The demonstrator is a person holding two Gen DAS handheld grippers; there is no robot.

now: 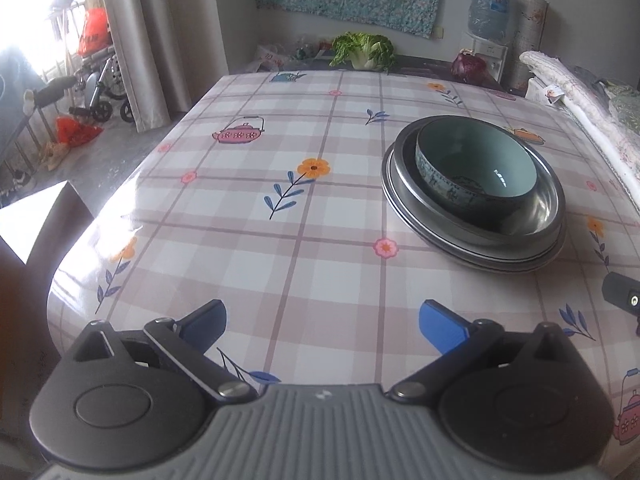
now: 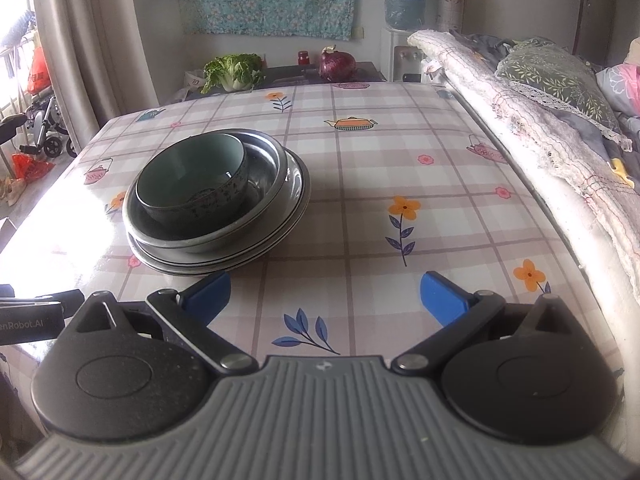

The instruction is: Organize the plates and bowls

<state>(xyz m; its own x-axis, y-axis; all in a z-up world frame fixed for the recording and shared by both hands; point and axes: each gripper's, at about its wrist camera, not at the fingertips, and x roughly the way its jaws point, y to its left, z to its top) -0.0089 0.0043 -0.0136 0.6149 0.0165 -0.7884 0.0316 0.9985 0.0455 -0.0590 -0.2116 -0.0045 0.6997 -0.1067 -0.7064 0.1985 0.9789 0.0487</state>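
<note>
A teal ceramic bowl (image 1: 476,168) sits inside a steel bowl (image 1: 540,204), which rests on stacked plates (image 1: 404,208) on the plaid tablecloth. The same stack shows in the right wrist view: teal bowl (image 2: 192,184), steel bowl (image 2: 264,176), plates (image 2: 296,196). My left gripper (image 1: 323,326) is open and empty, near the table's front edge, left of the stack. My right gripper (image 2: 325,300) is open and empty, just in front and to the right of the stack. The right gripper's edge shows in the left wrist view (image 1: 622,294).
The table (image 1: 248,216) has a plaid floral cloth. A cabbage (image 1: 364,54) and a red onion (image 2: 337,65) lie beyond its far edge. Folded bedding (image 2: 532,120) runs along the right side. A wheelchair (image 1: 96,84) stands on the floor at the left.
</note>
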